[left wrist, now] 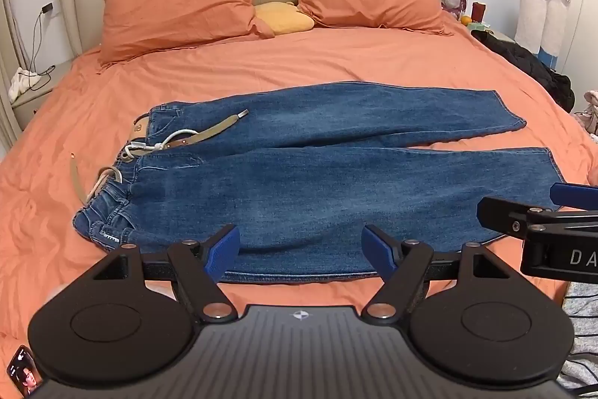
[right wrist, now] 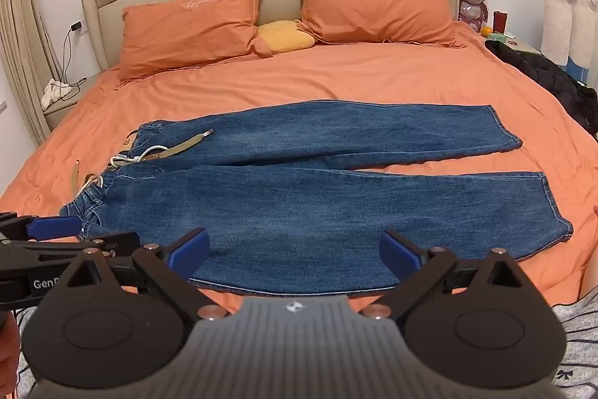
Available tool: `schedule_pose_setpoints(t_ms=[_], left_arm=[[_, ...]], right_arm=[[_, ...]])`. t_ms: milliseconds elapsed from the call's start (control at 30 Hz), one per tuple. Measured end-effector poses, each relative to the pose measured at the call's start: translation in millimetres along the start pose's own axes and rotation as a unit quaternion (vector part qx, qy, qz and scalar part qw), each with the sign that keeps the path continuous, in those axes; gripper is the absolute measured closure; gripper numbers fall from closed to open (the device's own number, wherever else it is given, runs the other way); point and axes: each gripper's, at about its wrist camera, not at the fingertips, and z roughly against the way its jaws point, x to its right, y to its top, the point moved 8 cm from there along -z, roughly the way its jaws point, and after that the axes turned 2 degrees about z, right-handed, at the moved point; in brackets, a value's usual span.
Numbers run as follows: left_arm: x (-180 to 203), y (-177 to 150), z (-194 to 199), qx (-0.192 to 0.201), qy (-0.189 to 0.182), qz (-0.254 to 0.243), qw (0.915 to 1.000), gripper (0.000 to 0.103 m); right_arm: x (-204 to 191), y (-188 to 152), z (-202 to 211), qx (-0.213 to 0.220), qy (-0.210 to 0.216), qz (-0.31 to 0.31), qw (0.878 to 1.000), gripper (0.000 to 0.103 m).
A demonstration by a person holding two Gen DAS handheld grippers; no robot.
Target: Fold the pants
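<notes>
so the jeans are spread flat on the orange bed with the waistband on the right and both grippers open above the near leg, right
Not quite: the waistband of the jeans lies on the left and the leg hems on the right, as the left wrist view shows. The rest holds: the jeans are spread flat on the orange bed, and the left gripper and right gripper are both open above the near leg.

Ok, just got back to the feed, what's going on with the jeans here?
Nothing is folded yet. The blue jeans lie flat across the orange bed, waist to the left with a belt still threaded through it, and both legs spread apart to the right. A person holds the left tongs and right tongs over the near edge of the closer leg. Both are wide open and hold nothing.
</notes>
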Motion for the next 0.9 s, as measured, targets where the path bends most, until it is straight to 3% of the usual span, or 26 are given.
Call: schedule_pose_setpoints(t_ms=[900], left_arm=[[5.0, 0.2, 3.6, 0.005, -0.005, -0.002, 1.0000, 0.016]], right_arm=[[-0.8, 0.0, 7.7, 0.009, -0.004, 0.001, 1.000, 0.009]])
